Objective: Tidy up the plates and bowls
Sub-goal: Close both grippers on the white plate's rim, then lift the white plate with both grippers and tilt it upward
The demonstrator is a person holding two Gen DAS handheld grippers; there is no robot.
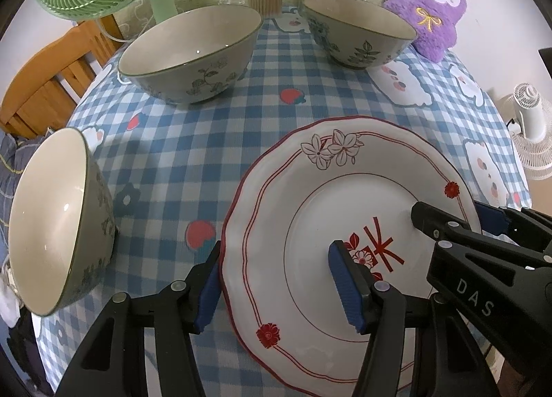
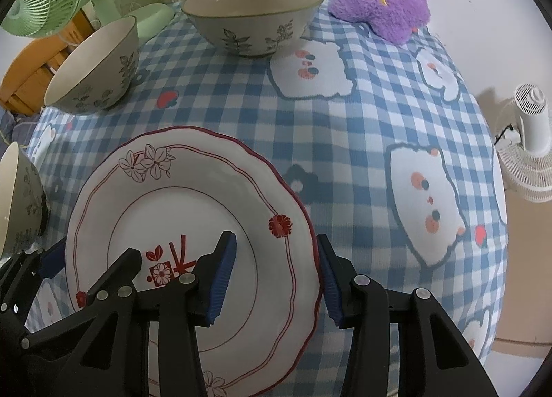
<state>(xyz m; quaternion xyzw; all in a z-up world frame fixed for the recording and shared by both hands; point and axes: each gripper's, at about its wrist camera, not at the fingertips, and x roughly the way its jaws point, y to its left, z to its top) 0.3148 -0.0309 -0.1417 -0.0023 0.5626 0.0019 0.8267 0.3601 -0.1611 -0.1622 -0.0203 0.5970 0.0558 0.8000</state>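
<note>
**Plate straddled on both edges, bowls not yet gathered**

Both tongs sit over the one plate (image 1: 310,224) at the near edge of the bench (image 1: 269,69). The left tongs (image 1: 281,279) stand spread across its nine o'clock rim; the right tongs (image 2: 276,279) span the three o'clock rim, not visibly pinching. Three bowls stand apart: nine o'clock (image 1: 58,224), eleven (image 1: 189,51), one (image 1: 358,31). Nothing is stacked yet.

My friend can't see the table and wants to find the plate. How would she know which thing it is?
Look at the blue checked tablecloth and come to its near edge, where both grippers reach in. The plate lies flat there, its rim between each gripper's fingers. It is the only flat white dish, with a wavy red edge and red flowers; its neighbours are deep grey-green bowls with leaf patterns.
</note>
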